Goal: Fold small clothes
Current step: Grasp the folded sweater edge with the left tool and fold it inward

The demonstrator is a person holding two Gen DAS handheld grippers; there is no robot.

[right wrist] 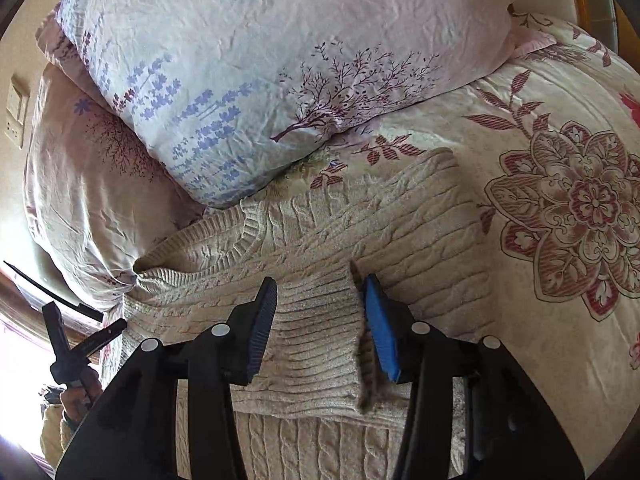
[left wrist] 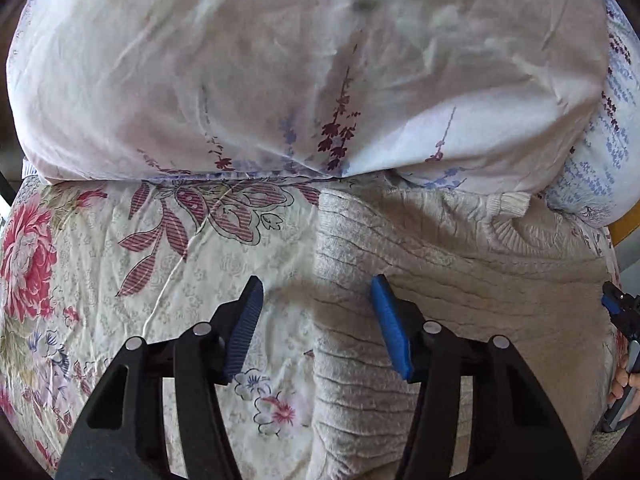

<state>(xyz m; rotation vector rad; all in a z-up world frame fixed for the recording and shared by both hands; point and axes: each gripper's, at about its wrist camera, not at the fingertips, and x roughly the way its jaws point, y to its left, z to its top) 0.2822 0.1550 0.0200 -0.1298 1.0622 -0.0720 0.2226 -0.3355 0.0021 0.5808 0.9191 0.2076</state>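
A cream cable-knit sweater [left wrist: 460, 280] [right wrist: 380, 216] lies flat on the floral bedspread [left wrist: 120, 280] [right wrist: 560, 300], its collar toward the pillows. My left gripper [left wrist: 317, 280] hovers open over the sweater's left edge, half above the knit and half above the bedspread. My right gripper [right wrist: 321, 280] stands open around a ribbed sleeve cuff [right wrist: 316, 332] laid across the sweater's body; the pads do not press on it. The right gripper's tip [left wrist: 618, 308] shows at the far right of the left wrist view. The left gripper [right wrist: 80, 340] appears at the lower left of the right wrist view.
Two pale pillows with purple plant prints [left wrist: 280, 60] [right wrist: 260, 60] are stacked just beyond the sweater's collar. A person's hand [left wrist: 624, 380] holds the right gripper's handle. A wall switch [right wrist: 16, 108] is at the far left. Open bedspread lies on both sides of the sweater.
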